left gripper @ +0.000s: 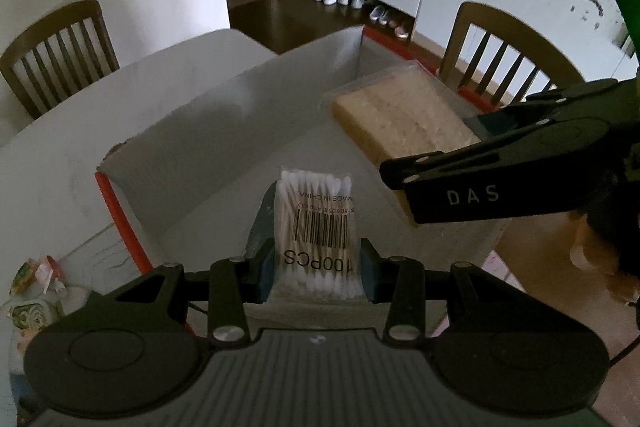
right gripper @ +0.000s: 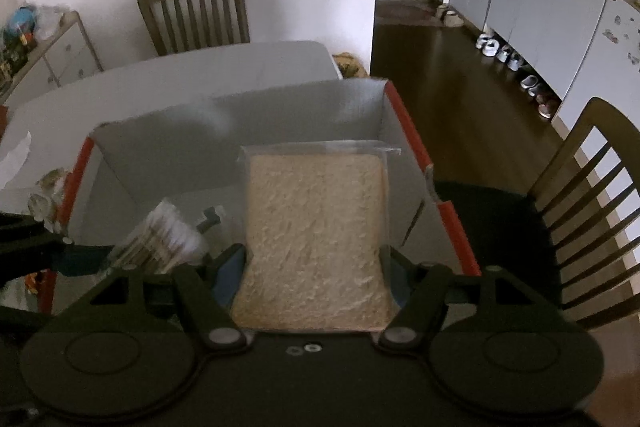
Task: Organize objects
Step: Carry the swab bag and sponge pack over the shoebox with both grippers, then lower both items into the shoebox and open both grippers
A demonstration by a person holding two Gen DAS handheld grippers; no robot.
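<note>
My left gripper [left gripper: 316, 263] is shut on a clear bag of cotton swabs [left gripper: 316, 227] with a barcode, held over the open white box with red edges [left gripper: 132, 227]. My right gripper [right gripper: 316, 263] is shut on a bagged slice of bread [right gripper: 316, 235], held over the same box [right gripper: 416, 143]. The bread [left gripper: 400, 119] and the right gripper also show at the right of the left wrist view. The swab bag [right gripper: 164, 239] and the left gripper show at the lower left of the right wrist view.
The box stands on a white table [left gripper: 80, 131]. Wooden chairs [right gripper: 196, 15] [right gripper: 592, 211] stand at the far side and right. Small packets [left gripper: 36, 287] lie left of the box. A drawer cabinet [right gripper: 52, 55] stands at the far left.
</note>
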